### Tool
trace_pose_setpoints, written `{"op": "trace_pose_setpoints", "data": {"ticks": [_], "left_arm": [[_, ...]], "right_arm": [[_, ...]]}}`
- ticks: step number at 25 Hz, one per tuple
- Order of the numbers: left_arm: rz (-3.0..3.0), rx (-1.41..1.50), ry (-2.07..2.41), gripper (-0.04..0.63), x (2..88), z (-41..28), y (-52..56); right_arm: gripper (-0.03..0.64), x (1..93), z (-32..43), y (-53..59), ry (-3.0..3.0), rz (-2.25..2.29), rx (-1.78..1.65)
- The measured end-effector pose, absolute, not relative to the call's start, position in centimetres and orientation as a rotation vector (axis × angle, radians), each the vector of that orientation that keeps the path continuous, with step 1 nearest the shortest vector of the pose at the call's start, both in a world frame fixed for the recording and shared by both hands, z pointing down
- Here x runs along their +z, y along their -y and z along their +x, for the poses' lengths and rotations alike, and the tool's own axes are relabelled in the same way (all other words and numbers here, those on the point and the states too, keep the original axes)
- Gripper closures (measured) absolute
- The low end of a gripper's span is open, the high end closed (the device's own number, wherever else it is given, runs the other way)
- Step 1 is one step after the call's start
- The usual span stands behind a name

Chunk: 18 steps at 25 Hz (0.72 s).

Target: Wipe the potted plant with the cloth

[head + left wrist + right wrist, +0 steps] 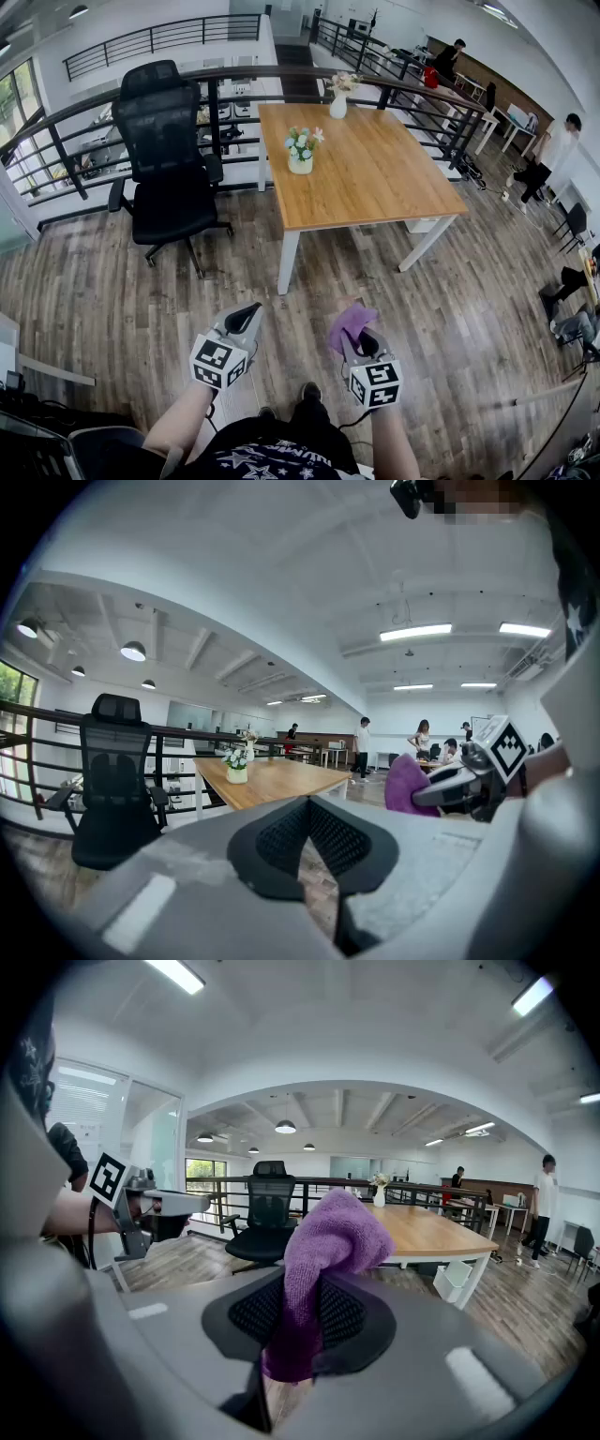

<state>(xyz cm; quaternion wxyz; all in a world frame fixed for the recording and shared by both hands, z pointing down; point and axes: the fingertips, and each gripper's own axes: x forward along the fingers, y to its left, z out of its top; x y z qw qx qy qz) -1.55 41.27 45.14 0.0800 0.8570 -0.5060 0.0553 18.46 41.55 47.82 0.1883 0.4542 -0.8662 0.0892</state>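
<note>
My right tongs [300, 1326] pinch a purple cloth [333, 1237] by its lower fold, so its soft, limp bulk flops up and forward over the tips, while my left tongs [314, 841] are pressed together on nothing. The potted plant [300, 150] stands well ahead of both tongs, on the nearer left part of the wooden surface [375, 187], out of reach from here. I judge it light, easy to tip and delicate in its blossoms, so I would steady it low on its white pot with the left tongs and dab gently.

Wooden table [375, 178], black office chair [169, 187] left of it, dark railing [214, 117] behind both
</note>
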Motion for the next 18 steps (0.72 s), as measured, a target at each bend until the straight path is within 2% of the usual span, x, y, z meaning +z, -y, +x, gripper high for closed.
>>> {"op": "trace_pose_setpoints", "data": {"ticks": [18], "left_arm": [[2.599,0.214,1.445,0.594,46.5,-0.7,-42.6]], "right_arm": [[0.534,48.0,16.4,-42.8,2.421,1.260,0.180]]}}
